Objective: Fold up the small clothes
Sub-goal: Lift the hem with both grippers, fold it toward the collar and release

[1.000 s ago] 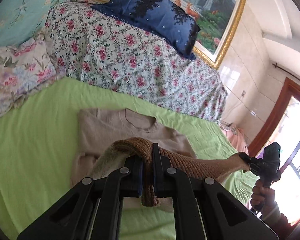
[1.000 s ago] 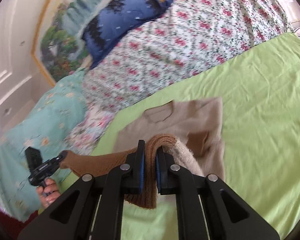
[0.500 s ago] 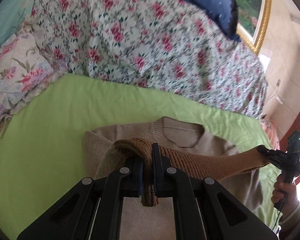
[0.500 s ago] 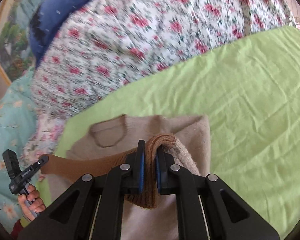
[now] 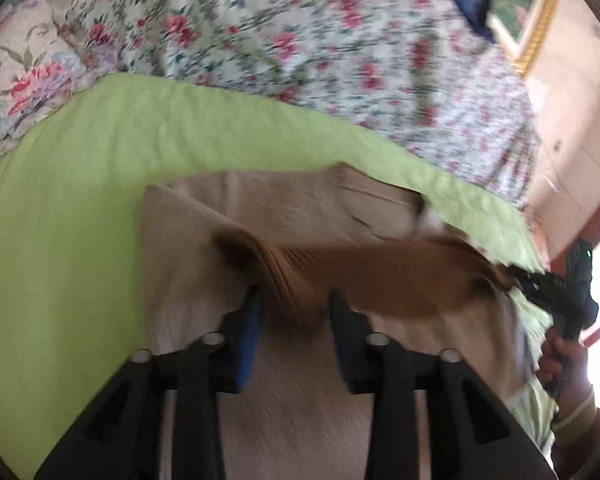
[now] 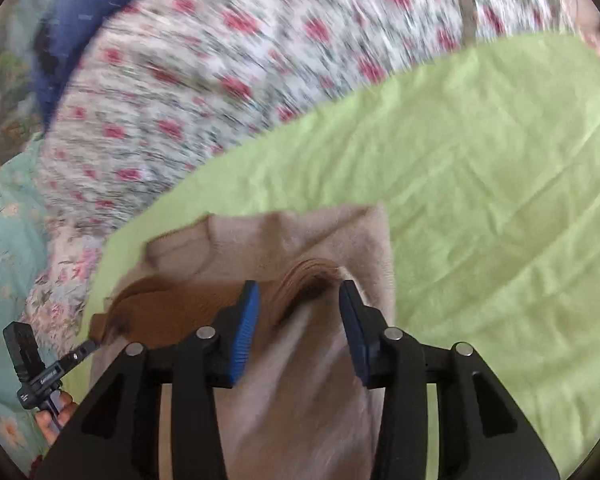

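A beige knit sweater (image 5: 188, 248) lies on the green sheet (image 5: 60, 240), neckline toward the quilt. Its brown ribbed hem (image 5: 380, 276) is folded up over the body and stretches between both grippers. My left gripper (image 5: 294, 296) has its jaws opening; the hem's left corner sits loose between the blue pads, which do not press it. In the right wrist view the sweater (image 6: 260, 240) and hem (image 6: 172, 308) show again. My right gripper (image 6: 298, 292) is also opening, with the hem's right corner slack between its pads. A hand holds each tool.
A floral quilt (image 5: 300, 40) is heaped behind the sweater, with a blue pillow (image 6: 84, 4) and a gold-framed painting (image 5: 536, 28) beyond. A pale floral pillow (image 5: 20, 76) lies to the left. Green sheet (image 6: 500, 220) spreads right of the sweater.
Both grippers carried the hem forward and down over the sweater toward the neckline. Both sets of jaws, earlier shut on the hem, now stand apart with the hem slack between them.
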The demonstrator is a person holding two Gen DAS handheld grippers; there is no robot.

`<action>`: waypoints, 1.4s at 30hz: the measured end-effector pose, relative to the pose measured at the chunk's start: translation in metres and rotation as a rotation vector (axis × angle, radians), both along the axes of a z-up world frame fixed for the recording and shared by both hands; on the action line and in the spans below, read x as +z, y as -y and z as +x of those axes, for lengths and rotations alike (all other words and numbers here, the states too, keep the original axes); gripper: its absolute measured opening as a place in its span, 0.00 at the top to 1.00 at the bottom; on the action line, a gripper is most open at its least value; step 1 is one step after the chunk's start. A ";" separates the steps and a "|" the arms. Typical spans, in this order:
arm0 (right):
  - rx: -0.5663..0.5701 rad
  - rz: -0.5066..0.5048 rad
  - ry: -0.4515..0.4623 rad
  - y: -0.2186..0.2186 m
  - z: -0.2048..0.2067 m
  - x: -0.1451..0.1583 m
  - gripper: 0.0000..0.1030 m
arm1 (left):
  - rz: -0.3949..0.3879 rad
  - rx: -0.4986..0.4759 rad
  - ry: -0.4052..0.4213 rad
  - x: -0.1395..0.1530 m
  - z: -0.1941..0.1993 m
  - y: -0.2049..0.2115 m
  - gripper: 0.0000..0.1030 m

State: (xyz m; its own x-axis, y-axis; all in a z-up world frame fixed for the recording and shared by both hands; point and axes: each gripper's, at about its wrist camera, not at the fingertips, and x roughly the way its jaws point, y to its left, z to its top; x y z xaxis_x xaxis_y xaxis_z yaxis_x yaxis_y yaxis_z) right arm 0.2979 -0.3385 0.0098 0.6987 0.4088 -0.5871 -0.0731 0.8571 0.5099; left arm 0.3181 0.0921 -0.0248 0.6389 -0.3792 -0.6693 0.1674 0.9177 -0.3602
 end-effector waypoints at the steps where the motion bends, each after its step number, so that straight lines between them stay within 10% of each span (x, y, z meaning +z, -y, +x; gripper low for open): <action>1: 0.064 -0.001 0.018 -0.011 -0.006 0.005 0.57 | -0.009 -0.035 0.012 0.004 -0.013 0.008 0.61; 6: 0.495 -0.026 -0.090 -0.091 -0.001 -0.009 0.57 | -0.039 -0.240 0.010 0.014 -0.044 0.068 0.51; 10: 0.598 -0.121 -0.217 -0.122 0.036 -0.041 0.57 | 0.074 -0.335 -0.049 -0.002 -0.028 0.106 0.51; 14: 0.493 -0.174 -0.233 -0.117 0.095 -0.058 0.66 | 0.231 -0.287 -0.132 -0.031 0.021 0.102 0.61; 21: 0.089 -0.154 -0.183 -0.061 0.154 -0.063 0.67 | 0.288 -0.064 -0.080 -0.032 0.091 0.038 0.84; 22: 0.057 -0.141 -0.171 -0.055 0.151 -0.060 0.67 | 0.247 -0.034 -0.090 -0.034 0.099 0.023 0.99; 29: 0.070 -0.092 -0.067 -0.040 0.079 -0.017 0.64 | 0.198 0.096 -0.066 -0.029 0.077 -0.016 0.97; 34: 0.132 -0.041 -0.038 -0.050 -0.007 -0.005 0.59 | 0.150 0.093 -0.031 -0.011 0.004 -0.007 0.68; 42: 0.119 0.006 -0.126 -0.055 -0.095 -0.033 0.57 | -0.073 0.111 -0.070 -0.013 -0.114 0.011 0.55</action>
State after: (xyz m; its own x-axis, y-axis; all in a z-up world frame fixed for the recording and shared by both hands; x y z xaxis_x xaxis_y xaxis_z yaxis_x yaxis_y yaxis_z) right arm 0.2029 -0.2833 -0.0234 0.5660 0.4880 -0.6644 -0.1089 0.8431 0.5266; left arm 0.2041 0.0808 -0.0381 0.6325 -0.3580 -0.6868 0.0385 0.9002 -0.4338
